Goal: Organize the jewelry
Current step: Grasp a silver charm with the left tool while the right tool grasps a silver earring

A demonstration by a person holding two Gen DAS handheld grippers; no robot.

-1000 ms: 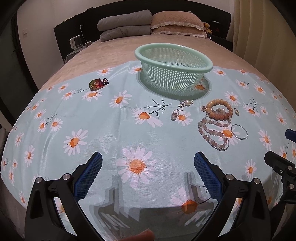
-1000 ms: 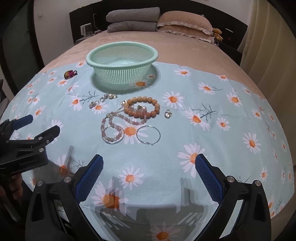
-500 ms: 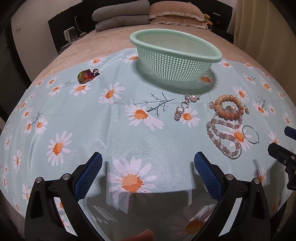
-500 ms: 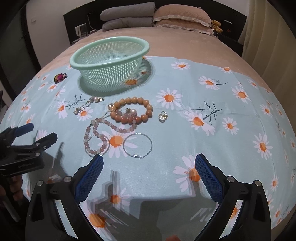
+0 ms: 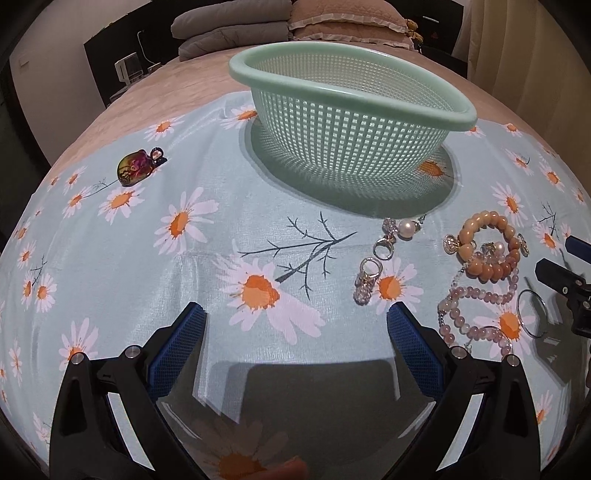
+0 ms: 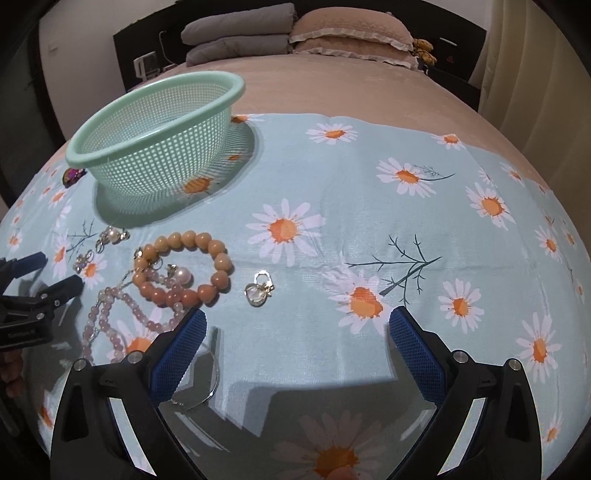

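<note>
A mint green mesh basket [image 5: 354, 122] [image 6: 155, 122] stands on the daisy cloth. In front of it lie an orange bead bracelet [image 5: 487, 254] [image 6: 184, 266], a pink bead strand [image 5: 476, 317] [image 6: 110, 325], a thin silver hoop [image 5: 532, 314] [image 6: 212, 373], pearl and crystal earrings [image 5: 384, 251] [image 6: 110, 236] and a small crystal charm [image 6: 258, 291]. An iridescent brooch [image 5: 135, 168] [image 6: 74, 175] lies far left. My left gripper [image 5: 295, 339] is open and empty, left of the pile. My right gripper [image 6: 295, 339] is open and empty, its left finger over the hoop.
The cloth [image 5: 184, 258] covers the foot of a bed with a tan blanket [image 6: 351, 85]. Grey and tan pillows [image 6: 295, 33] lie at the headboard. A curtain [image 6: 535, 74] hangs at the right.
Both grippers have moved forward and lower toward the jewelry and basket. The right gripper's left finger now overlaps the silver hoop. Both stay open.
</note>
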